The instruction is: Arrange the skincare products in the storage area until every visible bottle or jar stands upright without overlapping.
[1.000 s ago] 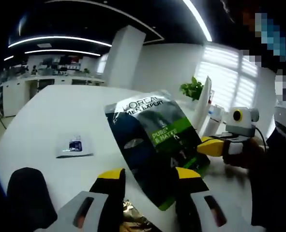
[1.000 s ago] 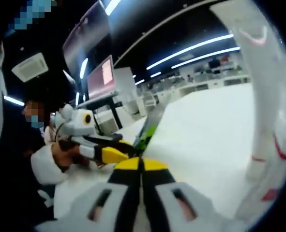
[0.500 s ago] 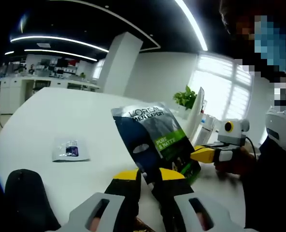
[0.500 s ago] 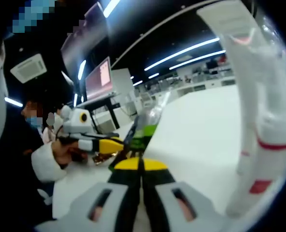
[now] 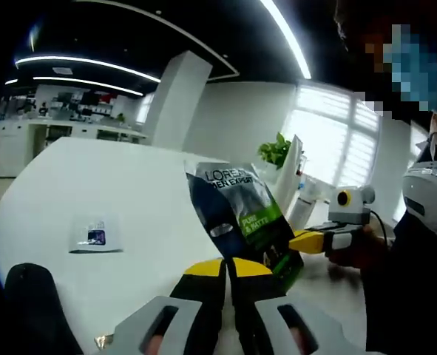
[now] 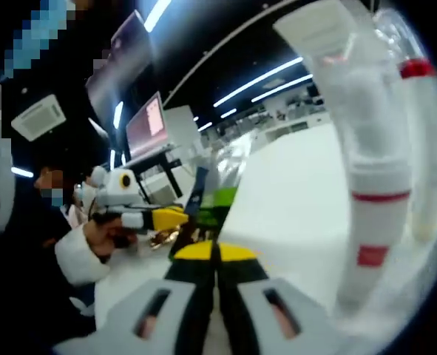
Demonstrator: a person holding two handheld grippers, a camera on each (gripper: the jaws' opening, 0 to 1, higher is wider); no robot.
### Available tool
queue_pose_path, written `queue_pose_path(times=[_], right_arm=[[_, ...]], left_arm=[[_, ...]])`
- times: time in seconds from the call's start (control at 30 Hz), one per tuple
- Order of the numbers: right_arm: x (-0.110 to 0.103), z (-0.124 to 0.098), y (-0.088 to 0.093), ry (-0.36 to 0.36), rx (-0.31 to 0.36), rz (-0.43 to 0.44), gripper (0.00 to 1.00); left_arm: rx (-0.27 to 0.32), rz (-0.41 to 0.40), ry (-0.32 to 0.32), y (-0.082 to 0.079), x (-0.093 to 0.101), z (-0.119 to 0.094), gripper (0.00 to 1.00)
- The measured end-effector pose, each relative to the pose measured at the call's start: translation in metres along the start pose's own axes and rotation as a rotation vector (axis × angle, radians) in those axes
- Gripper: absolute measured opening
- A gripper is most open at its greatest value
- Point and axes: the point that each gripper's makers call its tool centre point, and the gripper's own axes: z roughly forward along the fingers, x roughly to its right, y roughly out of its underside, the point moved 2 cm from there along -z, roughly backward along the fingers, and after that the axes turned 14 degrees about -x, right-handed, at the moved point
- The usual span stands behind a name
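Observation:
A dark and green L'Oreal Men Expert sachet (image 5: 236, 211) stands upright over the white table (image 5: 92, 170). My left gripper (image 5: 227, 266) is shut on its lower edge. My right gripper (image 5: 301, 241) comes in from the right and pinches the sachet's lower right corner. In the right gripper view that gripper (image 6: 215, 251) is shut on the sachet (image 6: 217, 198), seen edge-on, and the left gripper (image 6: 175, 217) touches it from the left. A white tube (image 6: 366, 163) with red bands stands very close on the right.
A small flat sachet (image 5: 94, 235) lies on the table to the left. A white tube (image 5: 288, 177) and a green plant (image 5: 273, 151) stand behind the held sachet. A dark object (image 5: 33, 303) sits at the lower left. A person's sleeved hand (image 6: 78, 251) holds the left gripper.
My left gripper's jaws went from wide open to shut on the sachet's lower edge. The sachet has tipped more upright. The white tube looms larger in the right gripper view.

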Motion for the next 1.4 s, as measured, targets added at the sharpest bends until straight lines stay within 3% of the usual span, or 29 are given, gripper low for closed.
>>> queue_pose_path(times=[0.4,0.7,1.17,1.4], right_arm=[[0.010,-0.022,0.010,0.063,-0.030,-0.014,0.00],[0.014,-0.031,0.019,0.101,-0.063,-0.041,0.00],[0.025,-0.042,0.031,0.168,-0.109,-0.055,0.01],[0.034,-0.047,0.034,0.225,-0.170,-0.162,0.04]], left_arm=[[-0.009,-0.001,0.086,-0.001,0.026,0.013,0.02],[-0.047,0.026,0.092,0.004,0.033,0.022,0.02],[-0.147,0.097,0.043,0.016,0.041,0.042,0.03],[-0.171,0.116,0.055,0.021,0.046,0.046,0.04]])
